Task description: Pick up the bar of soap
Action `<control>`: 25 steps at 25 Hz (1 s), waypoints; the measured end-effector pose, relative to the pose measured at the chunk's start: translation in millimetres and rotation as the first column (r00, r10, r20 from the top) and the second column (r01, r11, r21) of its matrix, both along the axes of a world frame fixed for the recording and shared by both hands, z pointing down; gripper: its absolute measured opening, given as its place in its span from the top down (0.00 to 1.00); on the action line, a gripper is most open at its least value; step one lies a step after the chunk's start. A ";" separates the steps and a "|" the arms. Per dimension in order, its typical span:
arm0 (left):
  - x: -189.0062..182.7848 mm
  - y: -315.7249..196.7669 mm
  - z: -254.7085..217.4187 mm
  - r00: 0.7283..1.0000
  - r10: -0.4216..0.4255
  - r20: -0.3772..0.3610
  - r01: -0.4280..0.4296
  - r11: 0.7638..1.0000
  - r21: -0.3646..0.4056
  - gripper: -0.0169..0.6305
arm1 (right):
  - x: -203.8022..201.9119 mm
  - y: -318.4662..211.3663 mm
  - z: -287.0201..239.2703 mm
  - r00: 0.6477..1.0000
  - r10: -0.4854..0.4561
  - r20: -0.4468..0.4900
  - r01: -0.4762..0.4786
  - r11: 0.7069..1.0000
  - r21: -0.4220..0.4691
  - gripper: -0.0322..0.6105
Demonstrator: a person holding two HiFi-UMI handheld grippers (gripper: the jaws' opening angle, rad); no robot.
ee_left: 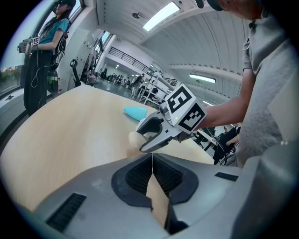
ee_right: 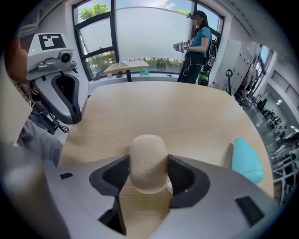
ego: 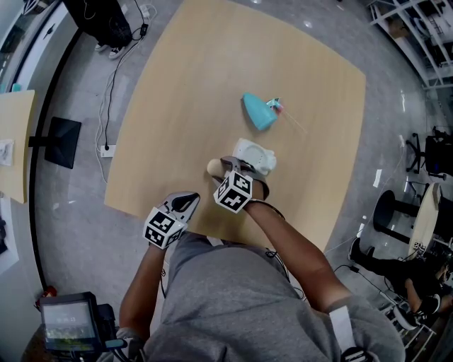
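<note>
Left gripper [ee_left: 152, 158]: jaws pressed together, nothing between them, at the table's [ego: 184, 106] near edge. Right gripper [ee_right: 148, 169]: jaws clamped on the bar of soap [ee_right: 147, 158], just inside that edge. White dish [ego: 258, 153] beyond; teal container [ego: 258, 111] near the table's middle.

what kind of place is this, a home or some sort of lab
Most likely a lab or open workshop hall, not a home: long strip lights overhead, and a second person holding similar gripper gear beside tall windows.
</note>
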State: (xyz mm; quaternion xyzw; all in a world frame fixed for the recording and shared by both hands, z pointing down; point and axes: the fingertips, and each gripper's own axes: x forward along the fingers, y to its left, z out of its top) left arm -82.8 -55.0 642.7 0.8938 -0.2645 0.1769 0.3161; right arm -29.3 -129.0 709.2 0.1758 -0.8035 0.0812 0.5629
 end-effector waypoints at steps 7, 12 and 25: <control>-1.6 2.1 1.6 1.000 -0.004 -0.002 0.004 1.000 0.000 0.96 | -2.9 12.9 13.7 1.000 0.006 -0.002 -0.006 1.000 -0.028 0.56; -3.4 3.7 5.4 1.000 -0.005 -0.001 0.005 1.000 -0.004 0.96 | -3.9 11.5 18.2 1.000 0.004 0.005 -0.004 1.000 -0.027 0.56; -7.9 11.7 5.6 1.000 0.004 0.007 -0.004 1.000 0.000 0.96 | -5.9 19.4 25.5 1.000 -0.005 0.016 0.006 0.999 -0.053 0.56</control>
